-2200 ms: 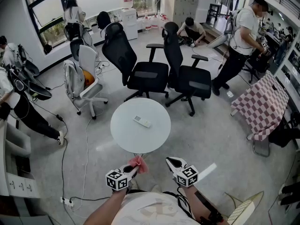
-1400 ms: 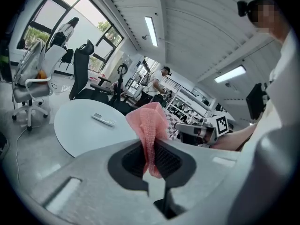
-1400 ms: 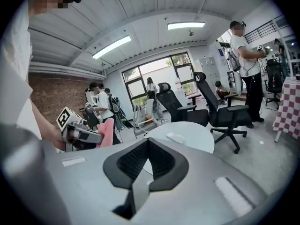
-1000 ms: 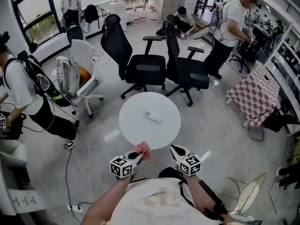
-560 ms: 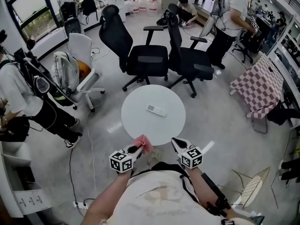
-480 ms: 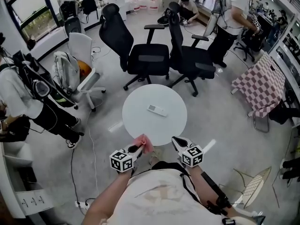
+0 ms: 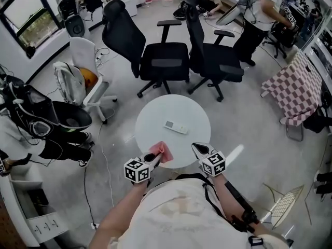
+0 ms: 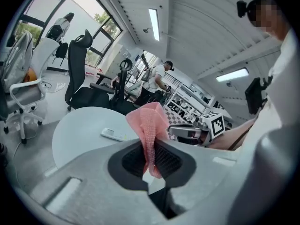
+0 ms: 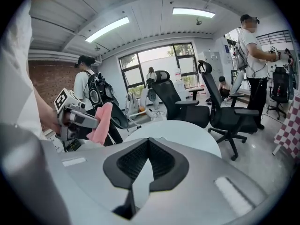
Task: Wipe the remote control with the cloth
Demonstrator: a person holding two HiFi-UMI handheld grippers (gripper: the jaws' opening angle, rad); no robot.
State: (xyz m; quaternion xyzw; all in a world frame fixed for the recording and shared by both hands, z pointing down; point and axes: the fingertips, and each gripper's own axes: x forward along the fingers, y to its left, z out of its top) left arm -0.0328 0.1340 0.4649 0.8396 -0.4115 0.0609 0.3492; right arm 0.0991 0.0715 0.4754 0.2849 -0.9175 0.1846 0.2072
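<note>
A white remote control (image 7: 176, 127) lies near the middle of the round white table (image 7: 150, 118). My left gripper (image 7: 155, 156) is shut on a pink cloth (image 7: 164, 151) over the table's near rim. In the left gripper view the cloth (image 8: 151, 125) stands up from between the jaws, and the remote (image 8: 114, 134) lies ahead on the table (image 8: 75, 130). My right gripper (image 7: 196, 148) is shut and empty, beside the left one at the near rim. In the right gripper view its jaws (image 9: 147, 144) are closed together, with the cloth (image 9: 101, 118) off to the left.
Two black office chairs (image 7: 166, 61) (image 7: 218, 66) stand just beyond the table. A white chair (image 7: 85, 90) and a person with a backpack (image 7: 49, 121) are at the left. A checkered seat (image 7: 295, 90) is at the right. Cables run along the floor (image 7: 104, 154).
The table has come closer in view. Both grippers have moved forward together, from short of the table to its near rim, the cloth still in the left one.
</note>
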